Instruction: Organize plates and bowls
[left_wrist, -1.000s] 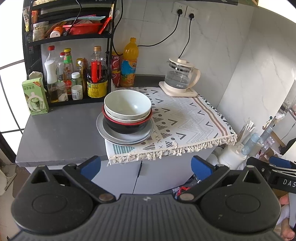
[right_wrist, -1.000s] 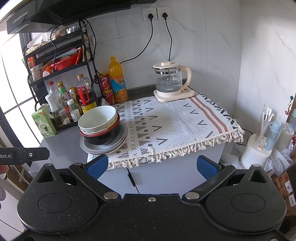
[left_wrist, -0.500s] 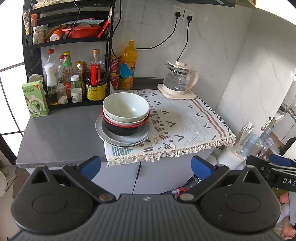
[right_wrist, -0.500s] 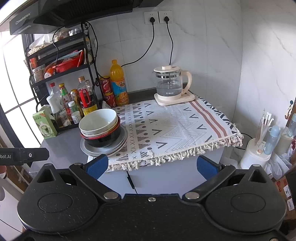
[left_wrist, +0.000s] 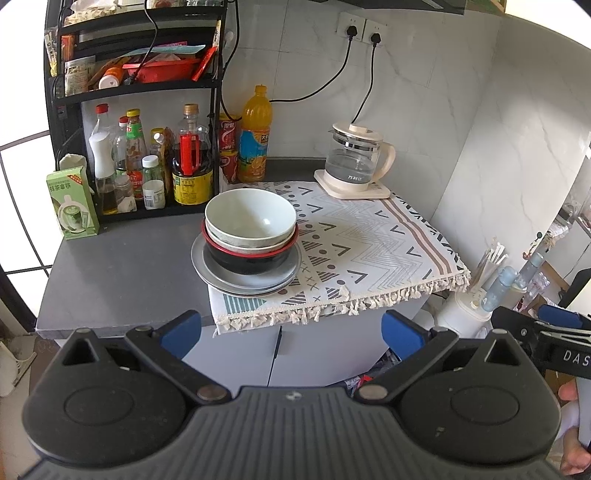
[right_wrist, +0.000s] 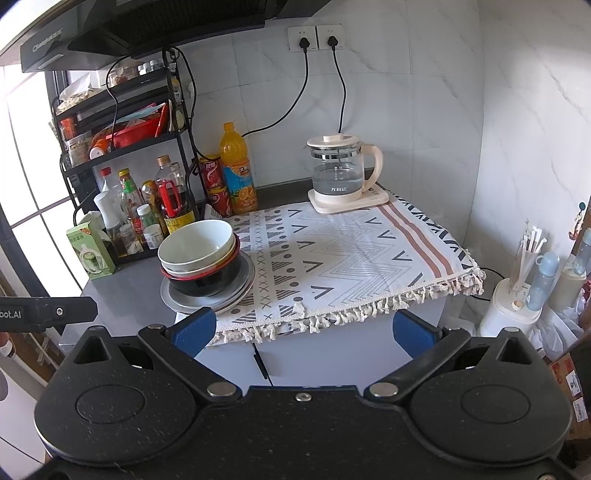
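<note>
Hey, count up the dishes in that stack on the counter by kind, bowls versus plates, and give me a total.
Bowls: 3, a white bowl on top, a pale bowl under it, a black bowl with a red rim below.
Plates: 2 grey plates, as far as the rims show.
Total: 5

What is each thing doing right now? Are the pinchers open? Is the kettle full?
left gripper: open, empty
right gripper: open, empty
white bowl: upright, empty, top of stack
black bowl: nested under
plates: stacked beneath
kettle: lid on, partly filled
orange bottle: capped, upright
</note>
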